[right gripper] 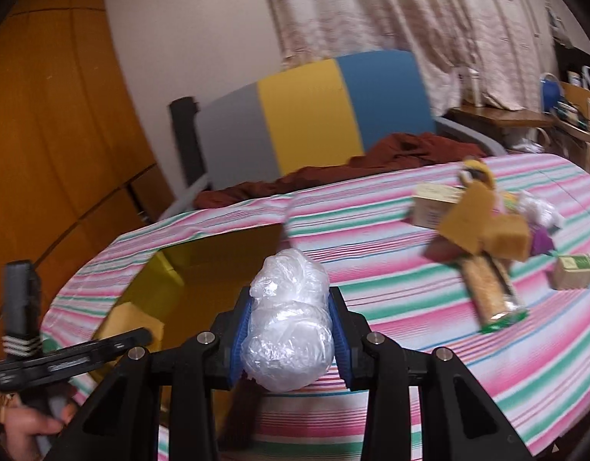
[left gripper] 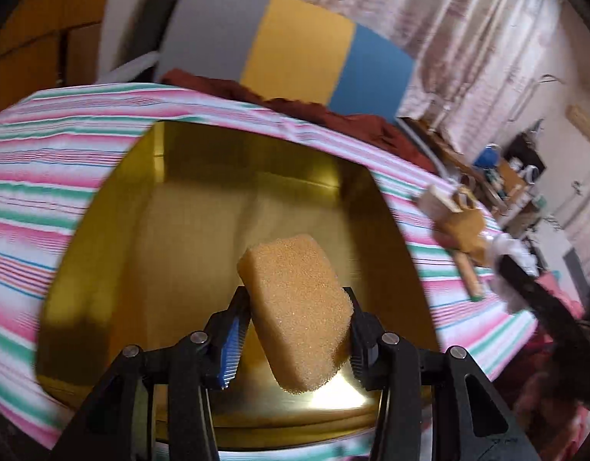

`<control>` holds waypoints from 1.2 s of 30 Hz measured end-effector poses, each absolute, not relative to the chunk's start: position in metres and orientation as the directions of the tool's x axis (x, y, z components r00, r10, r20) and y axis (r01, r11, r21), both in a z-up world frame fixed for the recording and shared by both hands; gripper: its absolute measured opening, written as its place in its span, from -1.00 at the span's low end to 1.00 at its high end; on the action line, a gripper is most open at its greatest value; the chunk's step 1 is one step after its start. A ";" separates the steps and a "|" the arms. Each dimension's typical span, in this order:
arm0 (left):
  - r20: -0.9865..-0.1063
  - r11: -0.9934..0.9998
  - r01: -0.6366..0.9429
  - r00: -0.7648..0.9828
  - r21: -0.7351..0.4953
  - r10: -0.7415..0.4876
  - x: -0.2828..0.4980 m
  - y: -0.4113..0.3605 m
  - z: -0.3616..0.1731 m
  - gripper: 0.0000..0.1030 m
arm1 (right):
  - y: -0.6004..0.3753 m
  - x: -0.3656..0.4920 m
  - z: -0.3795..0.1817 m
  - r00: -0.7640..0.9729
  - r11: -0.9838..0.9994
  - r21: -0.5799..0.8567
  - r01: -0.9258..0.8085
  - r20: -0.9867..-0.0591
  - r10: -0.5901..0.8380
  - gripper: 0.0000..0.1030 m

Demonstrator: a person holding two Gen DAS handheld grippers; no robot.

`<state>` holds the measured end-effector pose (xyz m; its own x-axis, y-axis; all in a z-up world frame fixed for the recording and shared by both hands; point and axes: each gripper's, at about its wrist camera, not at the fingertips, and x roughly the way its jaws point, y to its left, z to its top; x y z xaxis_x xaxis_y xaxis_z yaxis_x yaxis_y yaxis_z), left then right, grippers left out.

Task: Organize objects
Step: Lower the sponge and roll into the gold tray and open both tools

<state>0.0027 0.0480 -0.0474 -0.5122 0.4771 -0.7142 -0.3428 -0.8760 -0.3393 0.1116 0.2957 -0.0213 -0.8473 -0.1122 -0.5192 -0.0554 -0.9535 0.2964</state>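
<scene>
Sponge (left gripper: 298, 311), tan and porous, sits clamped between the 2 fingers of the left claw (left gripper: 295, 330), tilted, and hangs over the open gold tin (left gripper: 172, 207) directly below and ahead of that claw. The tin rests on the striped worktop (left gripper: 45, 176). The right claw (right gripper: 291, 330) is closed around a crumpled clear plastic bag (right gripper: 287, 326), held above the worktop with the tin ahead and to its left. Ahead and to the right of this claw lies a blurred pile: a small cardboard box (right gripper: 573, 276), a packet of crackers (right gripper: 490, 296) and tan sponge pieces (right gripper: 483, 226), close together. Farther off, a rust-red cloth (right gripper: 371, 161) lies at the worktop's far edge, before a grey, yellow and blue chair back (right gripper: 314, 115).
</scene>
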 end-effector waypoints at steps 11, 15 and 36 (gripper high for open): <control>-0.794 -0.931 -0.221 -0.488 -0.290 0.364 -0.014 0.007 -0.067 0.25 | 0.230 0.091 -0.028 -0.773 -0.953 0.287 0.100 -0.581 -0.256 -0.28; -0.782 -0.928 -0.164 -0.500 -0.335 0.371 -0.009 -0.014 -0.060 0.68 | 0.215 0.082 -0.037 -0.733 -0.950 0.286 0.129 -0.618 -0.285 -0.28; -0.661 -0.925 -0.023 -0.692 -0.380 0.289 0.009 -0.067 -0.006 0.77 | 0.139 0.030 -0.081 -0.526 -0.925 0.319 0.207 -0.761 -0.381 -0.20</control>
<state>0.0086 -0.0666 -0.0058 -0.6921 0.2893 -0.6613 -0.0230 -0.9245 -0.3804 0.0303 0.1392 -0.0814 -0.5260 -0.3807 -0.7605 0.2074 -0.9246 0.3194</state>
